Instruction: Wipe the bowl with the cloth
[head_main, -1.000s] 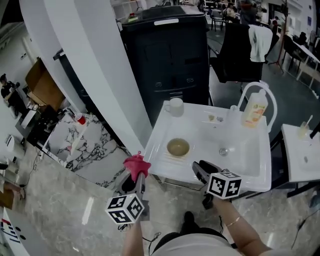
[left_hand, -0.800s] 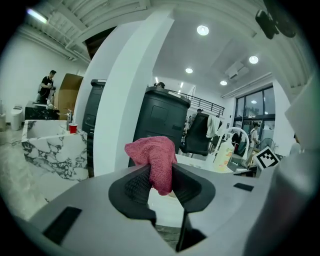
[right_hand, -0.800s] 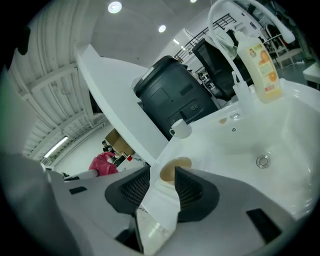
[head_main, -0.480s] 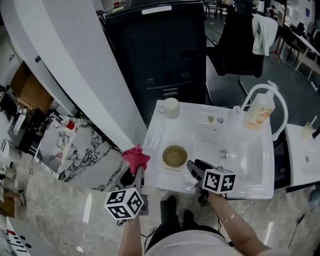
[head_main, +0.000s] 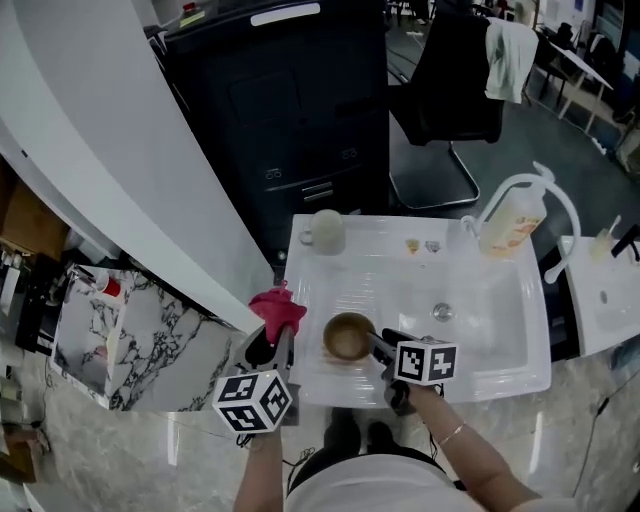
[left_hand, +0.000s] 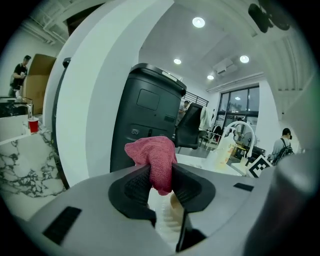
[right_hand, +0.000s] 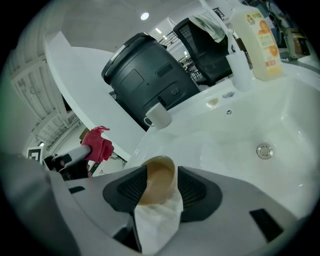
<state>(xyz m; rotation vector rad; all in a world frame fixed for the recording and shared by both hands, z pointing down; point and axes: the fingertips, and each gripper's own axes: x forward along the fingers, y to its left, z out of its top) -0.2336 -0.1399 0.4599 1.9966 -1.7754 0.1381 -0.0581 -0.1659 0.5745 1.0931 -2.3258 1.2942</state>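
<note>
The bowl, brownish and shallow, sits on the ribbed draining surface at the left end of the white sink, right between the fingers of the right gripper. Those fingers stand wide apart and have just been opening. One lies on each side of the bowl, close to its rim, and neither clamps it (whether a pad brushes the rim I cannot tell).

To the left of these fingers, off the surface's left edge, the left gripper has its fingers closed tight on the cloth. The cloth is red, and a bunched wad of it pokes out beyond the fingertips. It is near the bowl but not touching it.

Beyond the right fingers, at the far left corner of the surface, stands a white mug. To their right, down in the basin, is the drain. Farther off on the same side, a soap bottle stands at the back of the sink. Behind the sink is a black cabinet.
</note>
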